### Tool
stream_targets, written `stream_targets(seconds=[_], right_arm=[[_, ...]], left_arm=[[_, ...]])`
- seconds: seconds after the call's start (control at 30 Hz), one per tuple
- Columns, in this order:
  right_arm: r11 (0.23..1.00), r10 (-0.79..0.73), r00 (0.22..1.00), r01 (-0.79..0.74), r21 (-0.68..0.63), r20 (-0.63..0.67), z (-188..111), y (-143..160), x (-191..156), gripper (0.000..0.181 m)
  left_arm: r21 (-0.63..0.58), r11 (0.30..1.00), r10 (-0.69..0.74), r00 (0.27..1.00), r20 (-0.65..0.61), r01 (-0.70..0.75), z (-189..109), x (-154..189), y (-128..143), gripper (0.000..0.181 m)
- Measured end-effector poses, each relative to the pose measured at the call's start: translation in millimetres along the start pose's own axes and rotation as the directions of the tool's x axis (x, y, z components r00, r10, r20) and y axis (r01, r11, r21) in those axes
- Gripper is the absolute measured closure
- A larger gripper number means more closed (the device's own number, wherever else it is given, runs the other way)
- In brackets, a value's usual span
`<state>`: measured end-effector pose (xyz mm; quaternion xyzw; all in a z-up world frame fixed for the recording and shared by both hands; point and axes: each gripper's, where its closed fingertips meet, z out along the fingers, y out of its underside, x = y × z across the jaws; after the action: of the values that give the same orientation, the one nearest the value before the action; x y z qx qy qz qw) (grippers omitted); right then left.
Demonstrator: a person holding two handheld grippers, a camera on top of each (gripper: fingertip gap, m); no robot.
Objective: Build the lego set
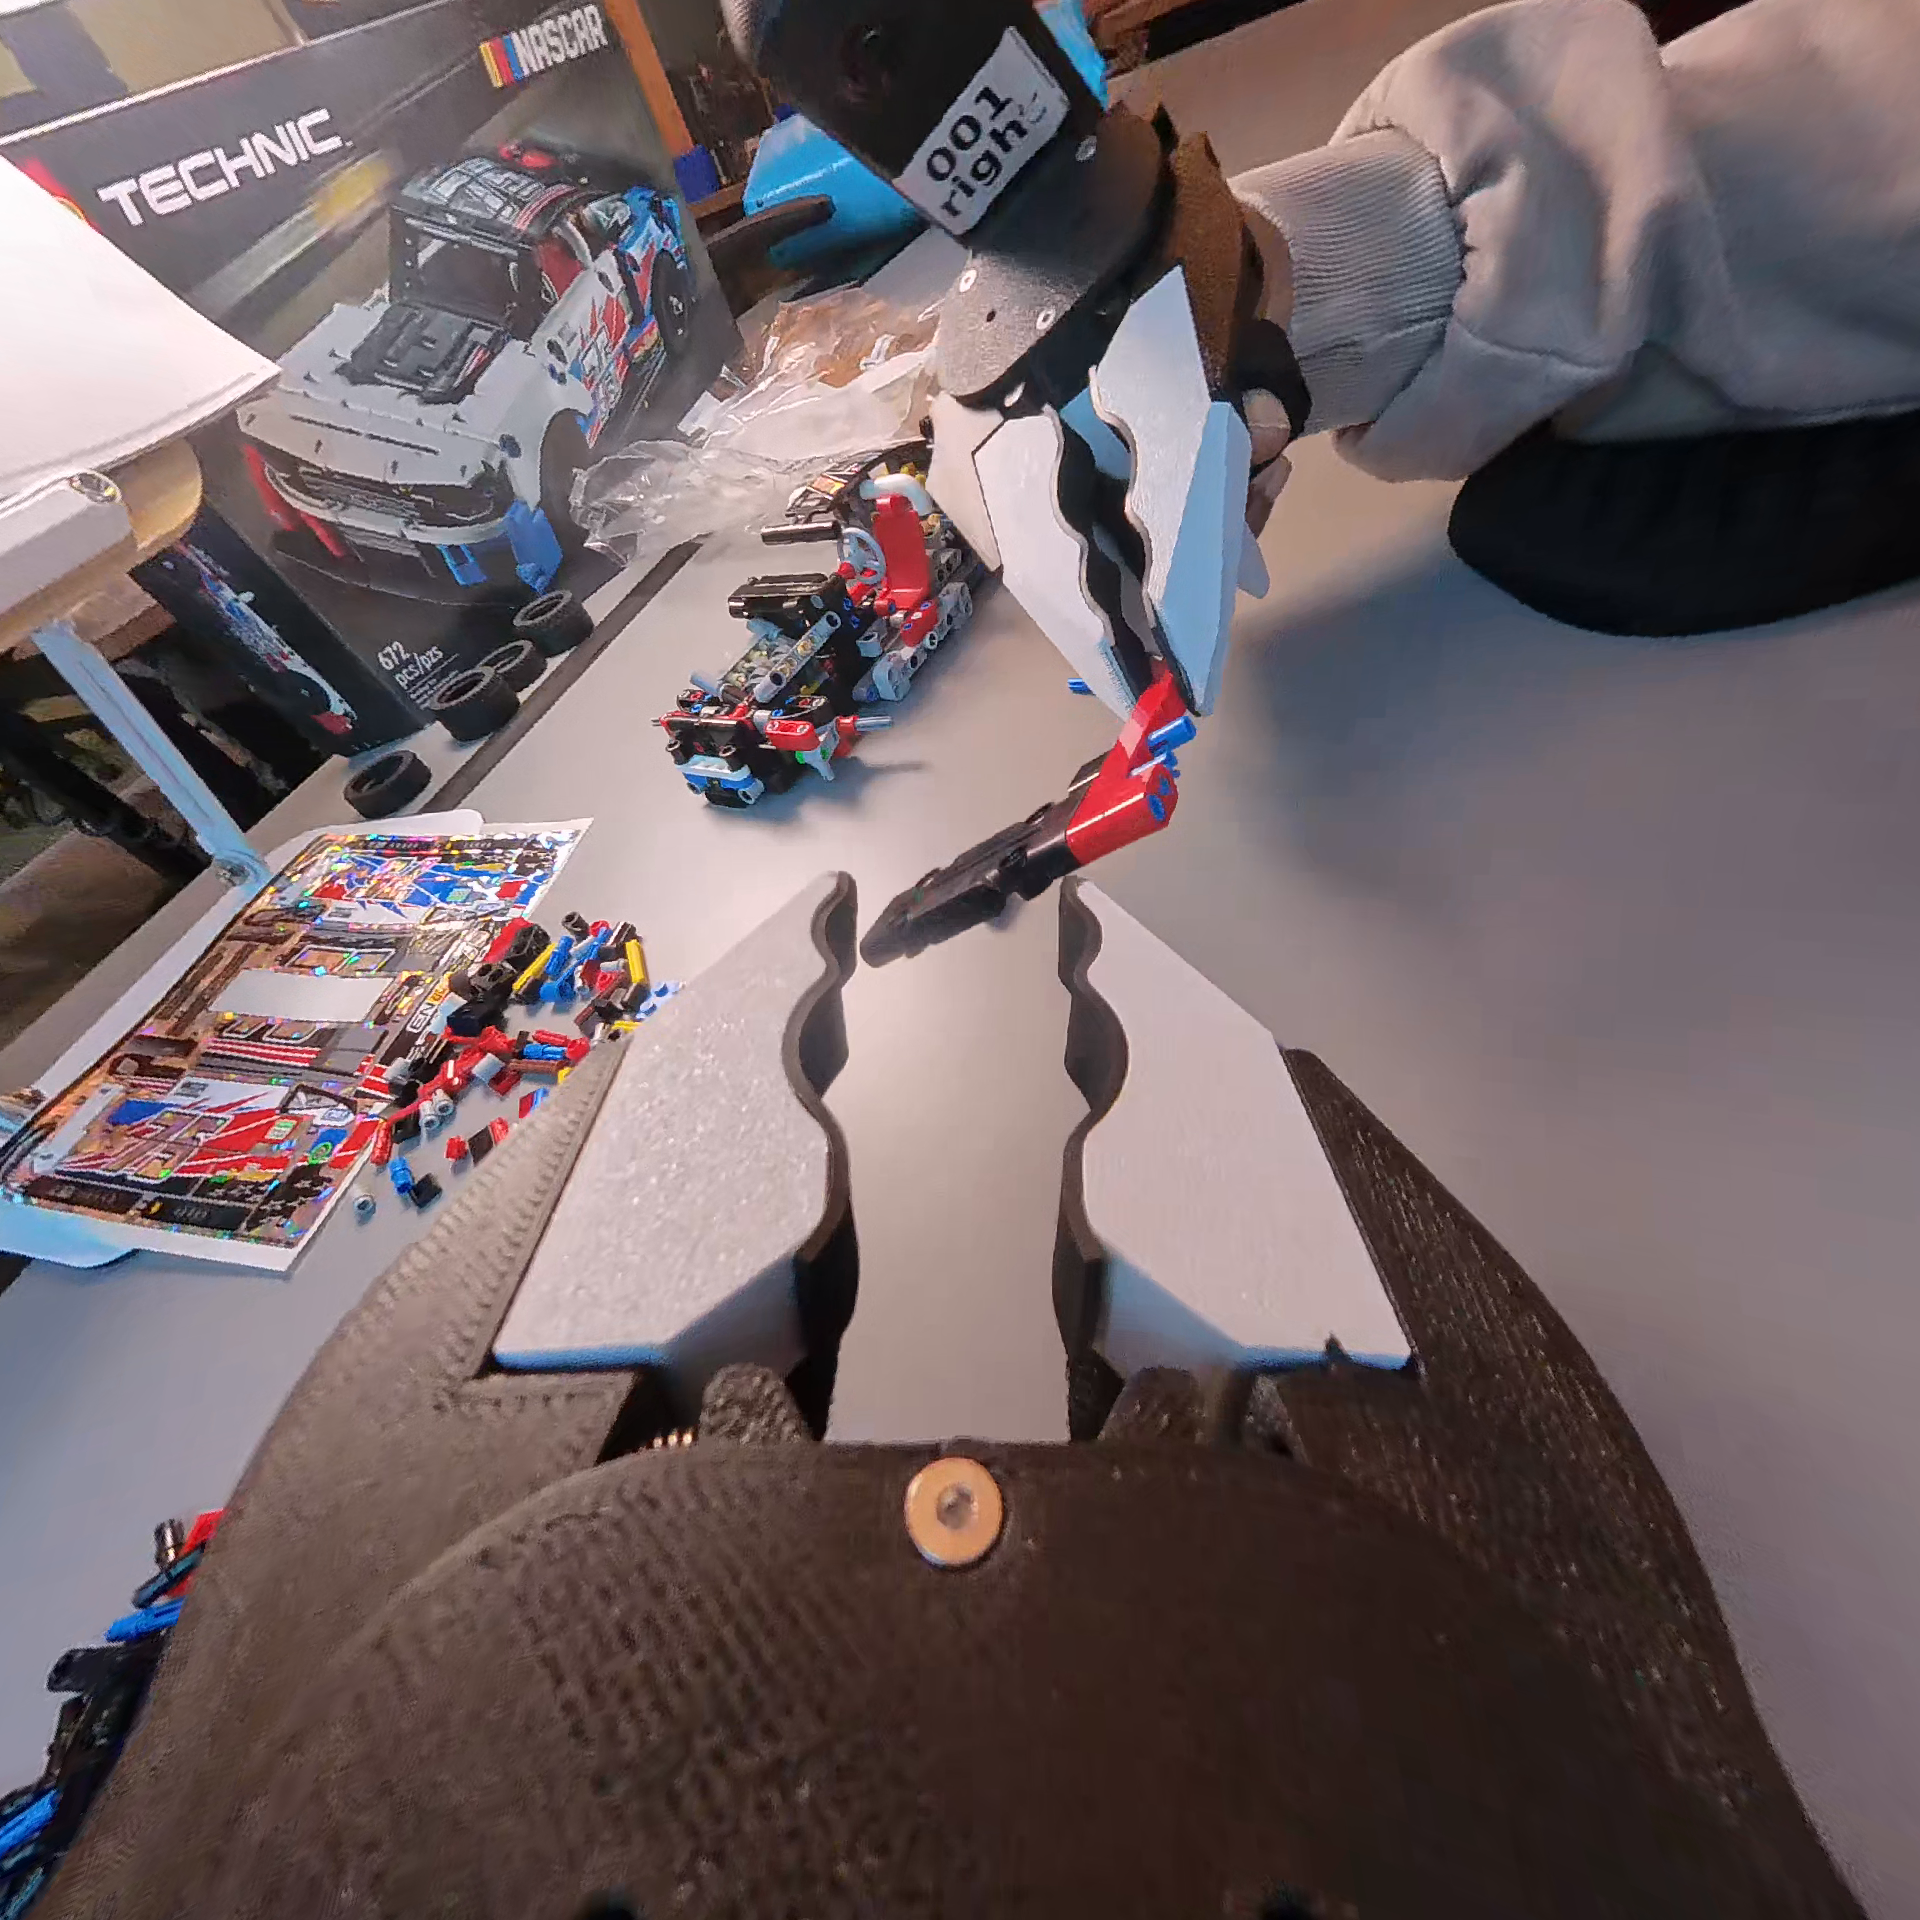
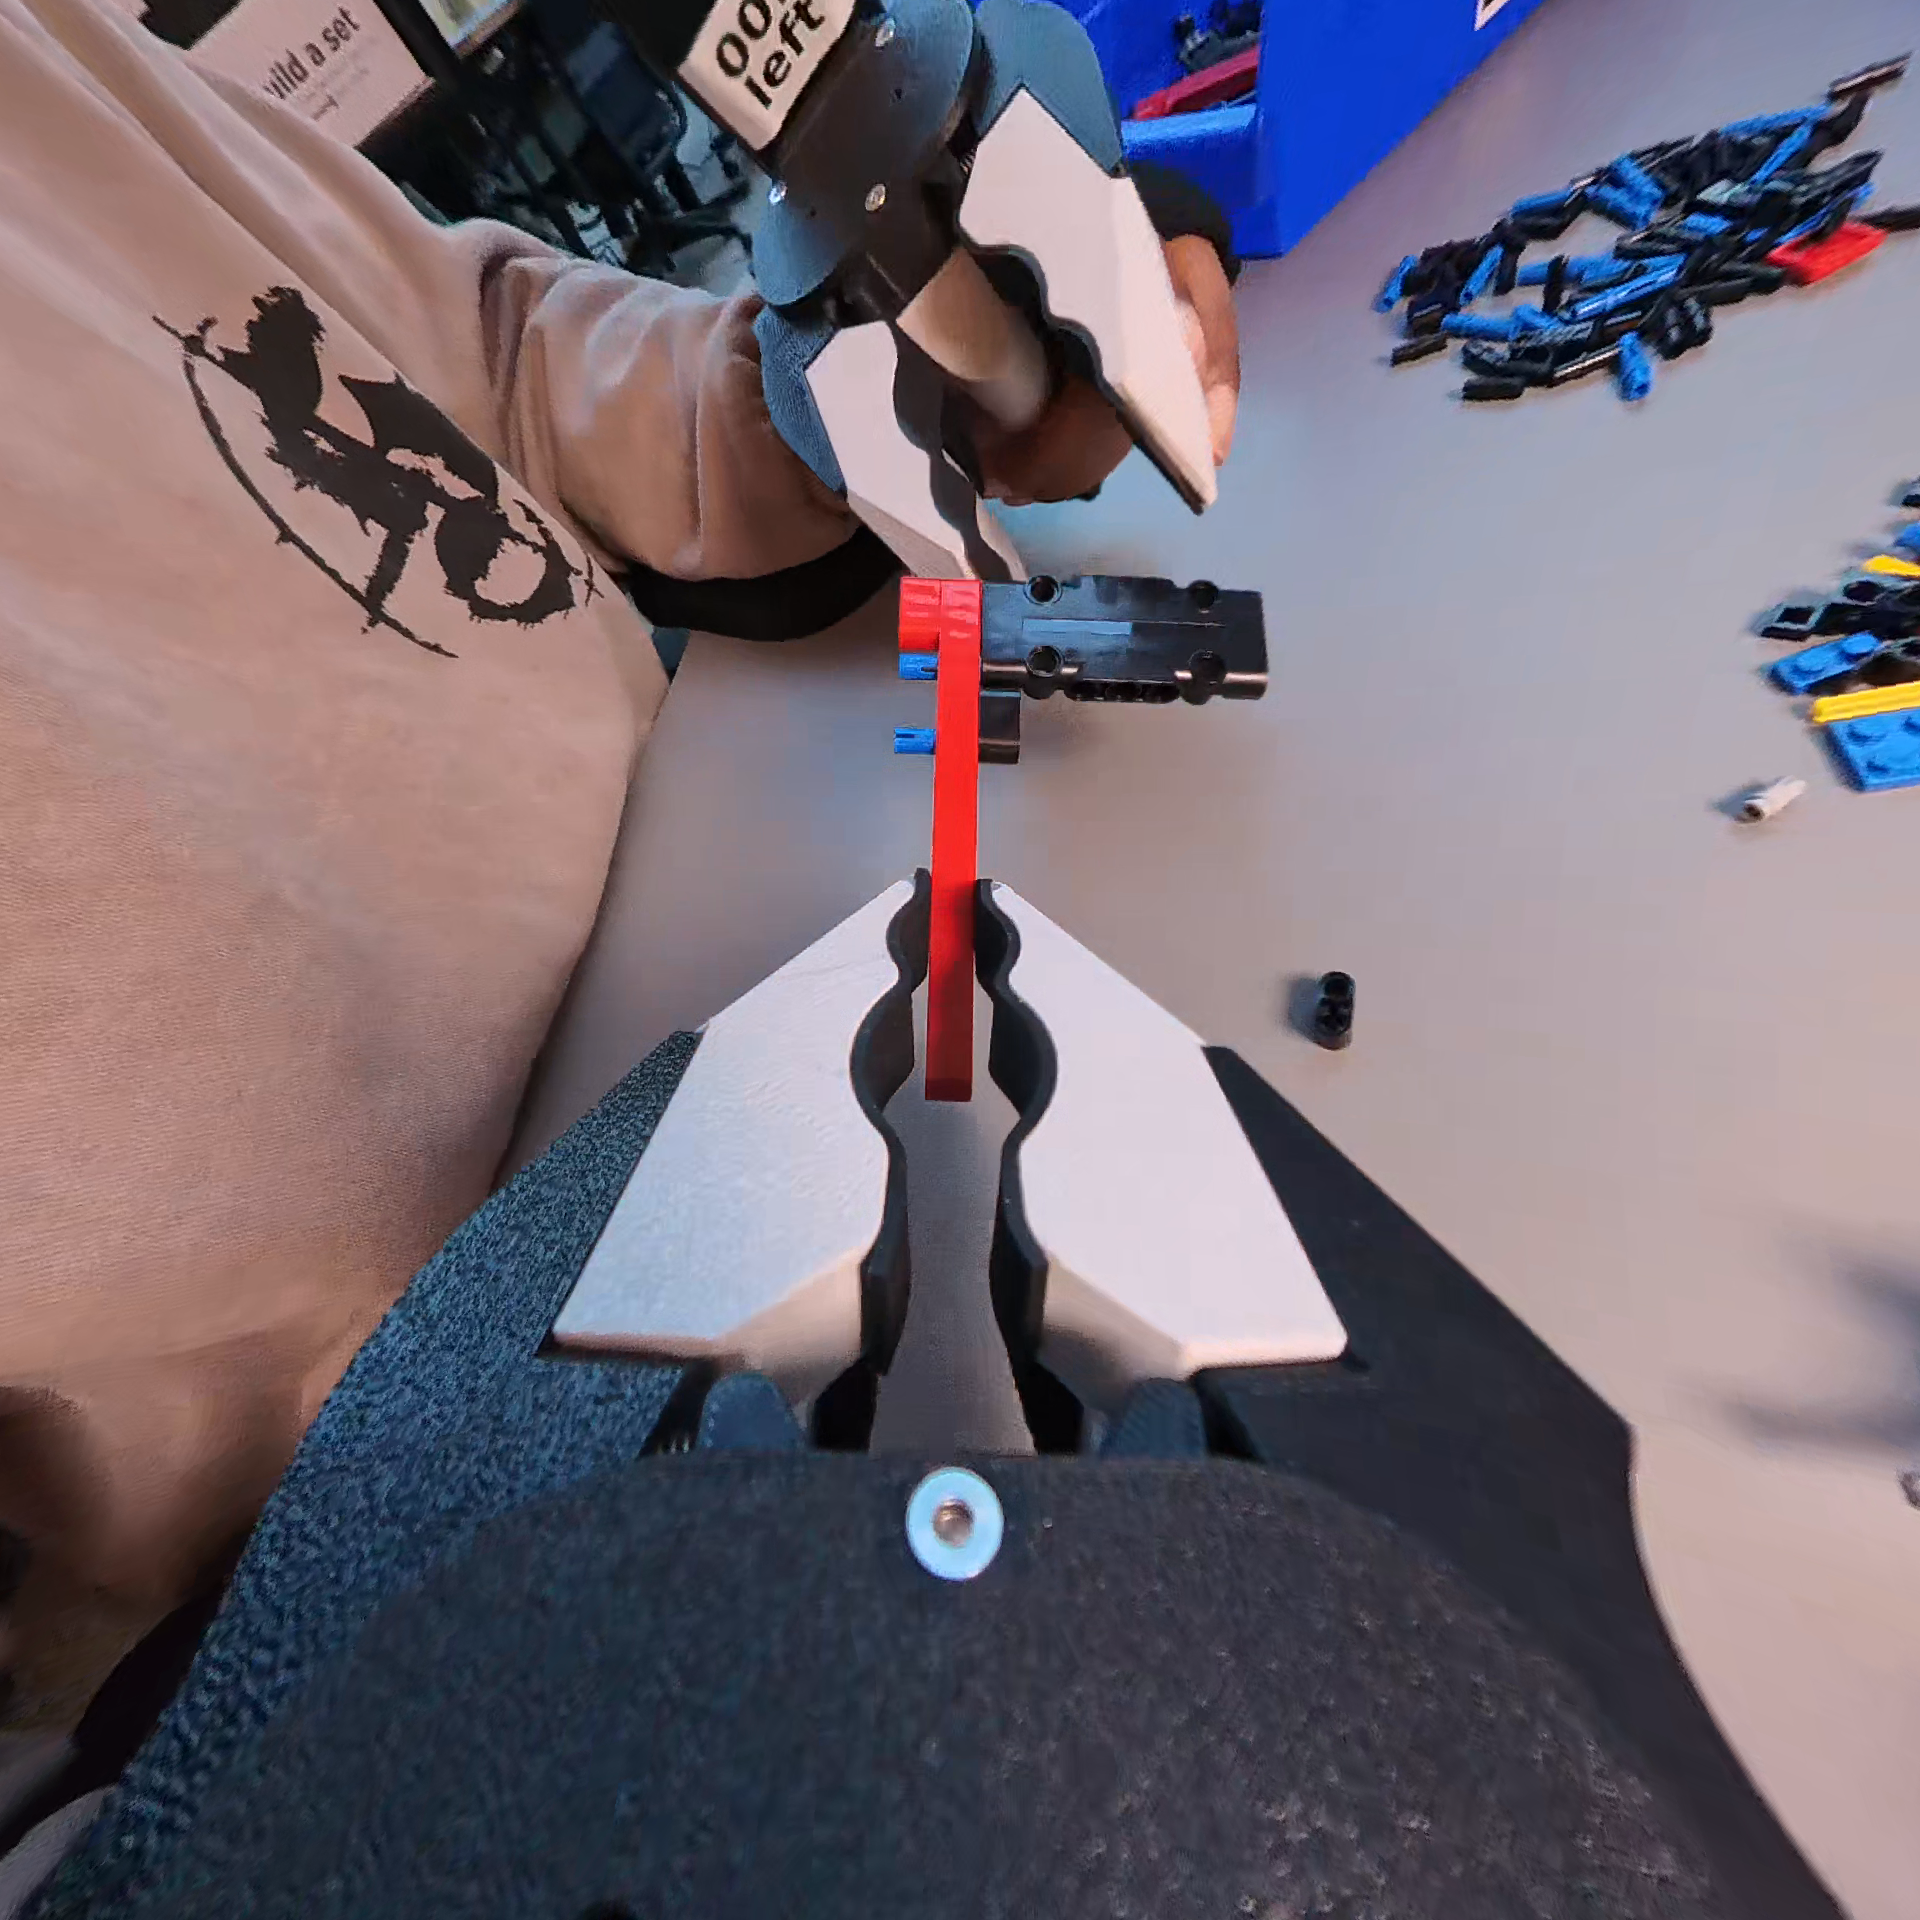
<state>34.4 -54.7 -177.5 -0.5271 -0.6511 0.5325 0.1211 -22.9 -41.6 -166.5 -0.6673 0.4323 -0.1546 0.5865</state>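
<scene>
Right gripper [image 2: 951, 894] is pinching my flat red beam [image 2: 954, 831], its glossy black panel [image 2: 1127, 639] jutting sideways. Left gripper [image 1: 961, 904] is hanging agape, wavy fingers [image 1: 727, 1091] gripping nothing.

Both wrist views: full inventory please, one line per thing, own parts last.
red-and-black subassembly: one, red beam with black panel and blue pins, held above the table
partly built car chassis: one, black, red and white, mid-table
set box: one, dark with car picture, standing at table's far left
sticker sheet: one, shiny multicolour, flat at left
small parts pile: one, red, blue, black, on the sheet's right edge
tyres: several, black, beside the box
clear bags: crumpled, behind chassis
blue-and-black pin pile: one, far right
blue bin: one, behind that pile
small black connector: one, alone on table
right gripper: shut on the red beam
left gripper: open, tips near the black panel
</scene>
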Motion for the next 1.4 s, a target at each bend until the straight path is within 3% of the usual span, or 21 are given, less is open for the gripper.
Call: stream_targets(seconds=[0.13,0.8,0.97,1.03,1.13,1.23,1.33,1.4], right_arm=[[0.999,0.036,0.999,-0.036,-0.010,0.032,1.9,2.2,-2.9,0.177],[0.981,0.122,0.985,-0.139,0.138,0.120,-9.7,-20.8,-6.5,0.175],[0.966,0.176,0.974,-0.199,0.166,0.145,-11.4,-27.0,-4.5,0.175],[0.968,0.171,0.976,-0.192,0.159,0.139,-10.8,-25.5,-4.5,0.175],[0.977,0.128,0.988,-0.140,0.161,0.084,-12.2,-26.6,-1.1,0.175],[0.986,0.017,1.000,-0.016,0.165,0.001,-12.9,-31.9,-1.2,0.175],[0.983,-0.073,0.995,0.084,0.165,-0.073,-16.9,-34.5,0.4,0.176],[0.975,-0.112,0.988,0.129,0.179,-0.102,-19.8,-38.4,0.5,0.176]], left_arm=[[0.006,0.999,0.050,0.998,-0.043,-0.049,0.4,11.6,-1.2,0.164],[0.034,0.998,0.063,0.996,-0.065,-0.061,-5.5,14.9,-9.8,0.173],[0.040,0.999,-0.003,0.996,-0.094,0.007,-5.3,13.6,-8.4,0.173],[0.039,0.987,-0.148,0.977,-0.156,0.156,-4.5,14.5,-7.0,0.171],[0.047,0.886,-0.432,0.859,-0.273,0.461,-7.5,8.4,-12.5,0.165],[0.029,0.682,-0.662,0.634,-0.399,0.731,-12.2,-0.8,-19.7,0.155],[0.049,0.459,-0.758,0.420,-0.499,0.887,-20.4,-17.6,-28.6,0.151],[0.026,0.402,-0.793,0.362,-0.490,0.915,-18.9,-21.7,-22.7,0.151]])
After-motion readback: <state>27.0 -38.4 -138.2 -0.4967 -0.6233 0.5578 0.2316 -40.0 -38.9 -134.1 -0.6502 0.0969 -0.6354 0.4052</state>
